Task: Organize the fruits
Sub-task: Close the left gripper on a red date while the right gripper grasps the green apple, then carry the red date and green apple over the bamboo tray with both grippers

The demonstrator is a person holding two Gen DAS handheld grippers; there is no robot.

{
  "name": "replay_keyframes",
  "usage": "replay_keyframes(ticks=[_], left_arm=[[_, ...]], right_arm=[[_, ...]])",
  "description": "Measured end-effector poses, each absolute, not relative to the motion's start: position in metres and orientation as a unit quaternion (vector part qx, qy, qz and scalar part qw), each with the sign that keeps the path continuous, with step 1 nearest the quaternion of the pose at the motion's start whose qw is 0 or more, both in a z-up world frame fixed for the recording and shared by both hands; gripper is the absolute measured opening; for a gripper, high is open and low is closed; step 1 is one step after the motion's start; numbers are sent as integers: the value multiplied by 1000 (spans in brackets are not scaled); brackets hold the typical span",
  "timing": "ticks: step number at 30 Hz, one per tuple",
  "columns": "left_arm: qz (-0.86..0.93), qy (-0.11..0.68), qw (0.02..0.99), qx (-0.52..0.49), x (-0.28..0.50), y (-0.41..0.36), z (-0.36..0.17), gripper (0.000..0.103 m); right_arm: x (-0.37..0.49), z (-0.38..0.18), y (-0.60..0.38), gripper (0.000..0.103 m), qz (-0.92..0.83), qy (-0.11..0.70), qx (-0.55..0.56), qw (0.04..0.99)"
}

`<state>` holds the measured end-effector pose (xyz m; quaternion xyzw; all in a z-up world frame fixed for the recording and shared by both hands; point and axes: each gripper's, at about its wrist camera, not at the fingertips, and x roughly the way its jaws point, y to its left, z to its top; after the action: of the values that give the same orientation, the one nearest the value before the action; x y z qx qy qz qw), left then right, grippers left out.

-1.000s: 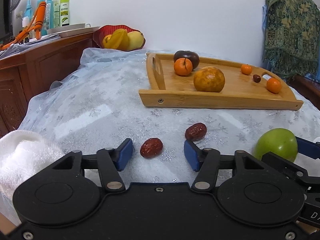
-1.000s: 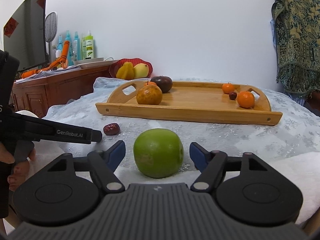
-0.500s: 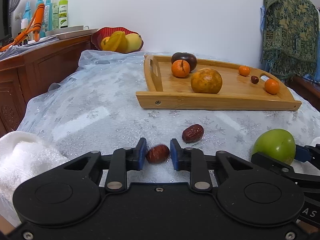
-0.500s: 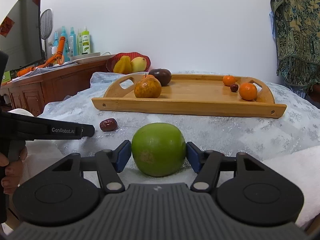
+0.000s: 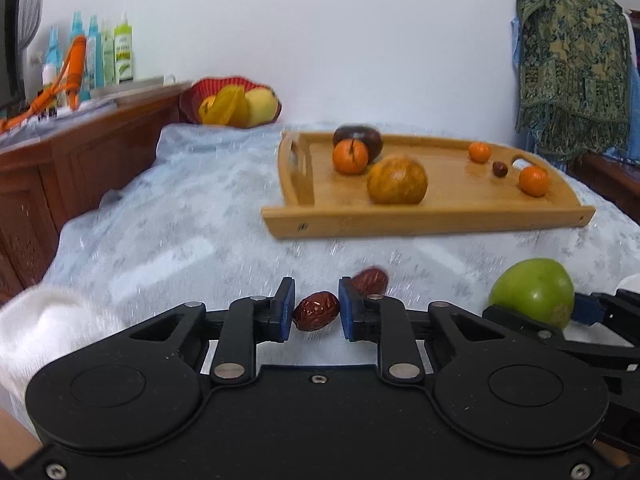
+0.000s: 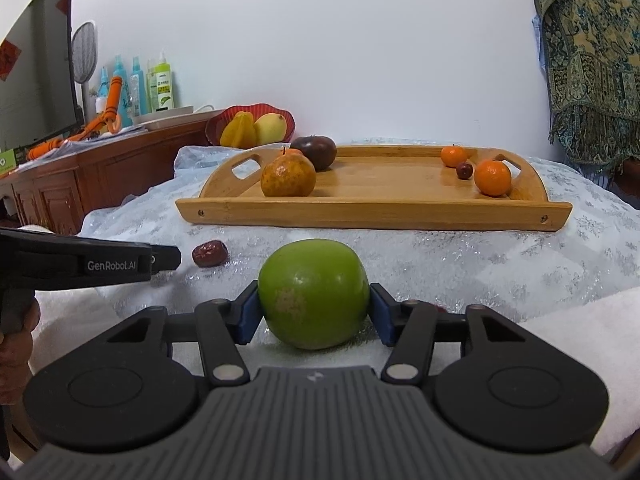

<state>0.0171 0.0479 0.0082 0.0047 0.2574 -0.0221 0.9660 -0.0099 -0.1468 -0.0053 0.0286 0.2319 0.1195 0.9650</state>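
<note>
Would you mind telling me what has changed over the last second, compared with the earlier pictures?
The left gripper closed from wide open onto the nearer red date and now pinches it. The right gripper narrowed onto the green fruit; its jaws are closing, pads touching both sides. The second date, wooden tray and its fruit stayed put.

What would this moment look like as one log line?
left gripper: shut on wrinkled red date | right gripper: closing on round green apple | wooden tray: not reached

Tray [image 6: 372,216] set behind apple [image 6: 313,294] | date [image 6: 209,253] placed left of apple (both on cloth [image 6: 500,256])
</note>
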Motion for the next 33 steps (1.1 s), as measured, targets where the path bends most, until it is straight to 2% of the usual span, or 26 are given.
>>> replay_keyframes(ticks=[16, 33], left_arm=[[-76, 219, 973, 3, 71, 0, 70, 22], [-88, 263, 960, -35, 185, -14, 72, 22]], right_arm=[[28, 37, -198, 59, 83, 168, 59, 980], [119, 41, -247, 59, 39, 168, 89, 981]])
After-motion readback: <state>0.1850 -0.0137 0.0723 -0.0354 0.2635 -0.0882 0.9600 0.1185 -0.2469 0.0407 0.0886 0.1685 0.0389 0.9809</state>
